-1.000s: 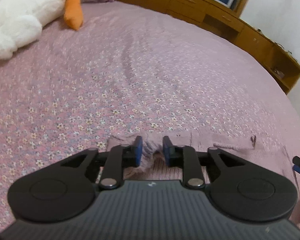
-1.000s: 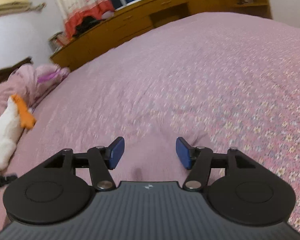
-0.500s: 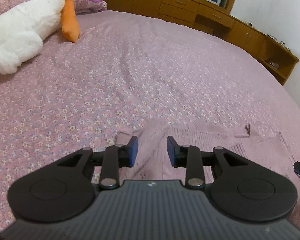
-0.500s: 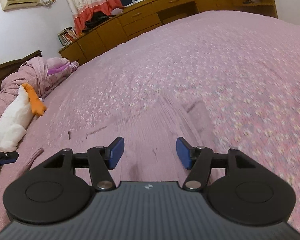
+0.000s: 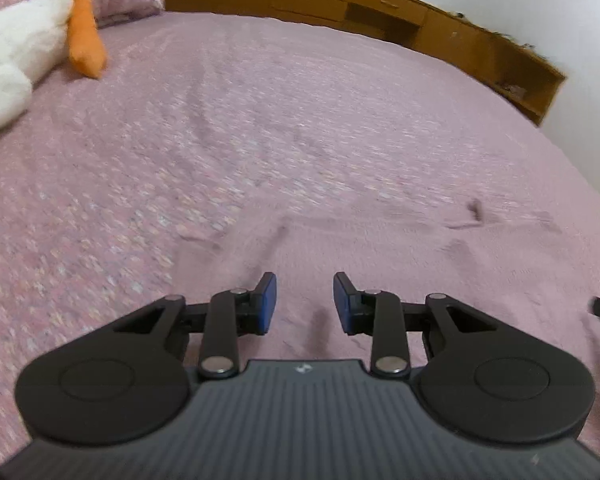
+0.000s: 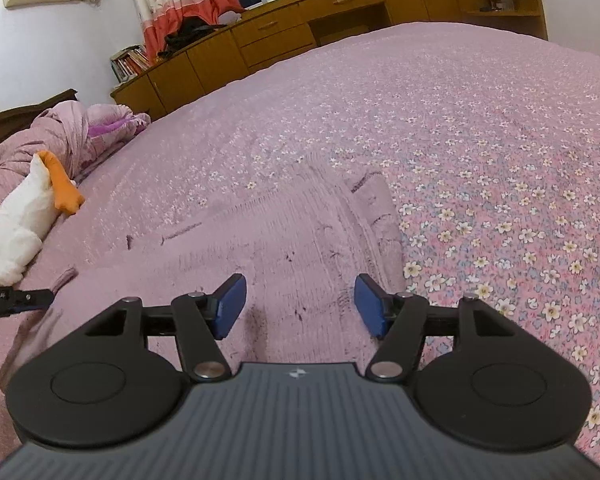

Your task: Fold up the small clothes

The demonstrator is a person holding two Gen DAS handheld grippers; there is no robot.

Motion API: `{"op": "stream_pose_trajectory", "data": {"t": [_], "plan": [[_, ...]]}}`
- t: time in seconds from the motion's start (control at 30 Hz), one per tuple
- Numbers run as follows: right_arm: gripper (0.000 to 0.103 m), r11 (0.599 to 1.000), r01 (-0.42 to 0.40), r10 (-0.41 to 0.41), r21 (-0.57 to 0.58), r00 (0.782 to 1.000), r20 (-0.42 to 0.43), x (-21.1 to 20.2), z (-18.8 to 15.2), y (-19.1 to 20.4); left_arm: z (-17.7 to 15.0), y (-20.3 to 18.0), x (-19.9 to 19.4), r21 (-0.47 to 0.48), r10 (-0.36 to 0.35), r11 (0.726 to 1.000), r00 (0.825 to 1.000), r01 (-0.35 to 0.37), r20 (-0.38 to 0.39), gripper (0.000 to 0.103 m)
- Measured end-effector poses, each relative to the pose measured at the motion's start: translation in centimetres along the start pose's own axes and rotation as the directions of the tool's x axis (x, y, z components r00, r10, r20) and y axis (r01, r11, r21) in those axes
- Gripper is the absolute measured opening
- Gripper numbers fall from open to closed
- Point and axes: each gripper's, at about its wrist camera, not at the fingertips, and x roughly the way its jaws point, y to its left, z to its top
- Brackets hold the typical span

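Scene: a pink knit garment point(image 6: 284, 248) lies spread flat on the bed point(image 6: 500, 128), whose floral cover is close to it in colour.
Left gripper point(image 5: 305, 304): fingers parted by a moderate gap, holding nothing, poised over the garment's near portion.
Right gripper point(image 6: 300, 306): fingers spread wider, also holding nothing, above the knit beside the sleeve point(image 6: 374, 208) lying along the garment's right edge.
Risk, layers: in my judgement a pinch made here could take up the bed cover with the knit, since the two lie in contact and look alike.
Risk, alignment: lifting the two sides unevenly would probably skew the fold and drag the sleeve out of place.
Left view only: motion-blurred; it shows the garment's left edge and a tip of the other gripper at the right border.
Right view only: sharp; it shows rib texture, sleeve and neckline edge, plus the plush toy point(image 6: 16, 224) well apart.
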Motion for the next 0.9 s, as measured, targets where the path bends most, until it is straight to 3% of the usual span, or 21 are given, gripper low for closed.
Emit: {"op": "stream_pose_trajectory", "data": {"t": [0.17,0.47,0.57,0.9], "plan": [[0.069,1.000,-0.001,0.001,0.018,1.000,0.004,-0.1,-0.1,-0.3,0.3,1.8,1.2,-0.002,0.115,0.993,0.993,-0.115,0.014,0.033],[0.069,0.999,-0.007,0.007,0.043,1.000,0.002,-1.3,0.0,-0.4,0.2,3.2,-0.7,-0.052,0.112,0.992,0.994,-0.112,-0.008,0.033],[0.070,0.999,-0.016,0.015,0.050,1.000,0.004,-2.0,0.2,-0.7,-0.2,3.0,-2.2,-0.060,0.089,0.994,0.995,-0.091,-0.038,0.033],[0.071,0.998,0.030,-0.031,0.055,0.999,0.019,-4.6,0.1,-2.5,-2.5,1.6,-5.9,-0.061,0.111,0.991,0.987,-0.119,-0.118,0.035]]}}
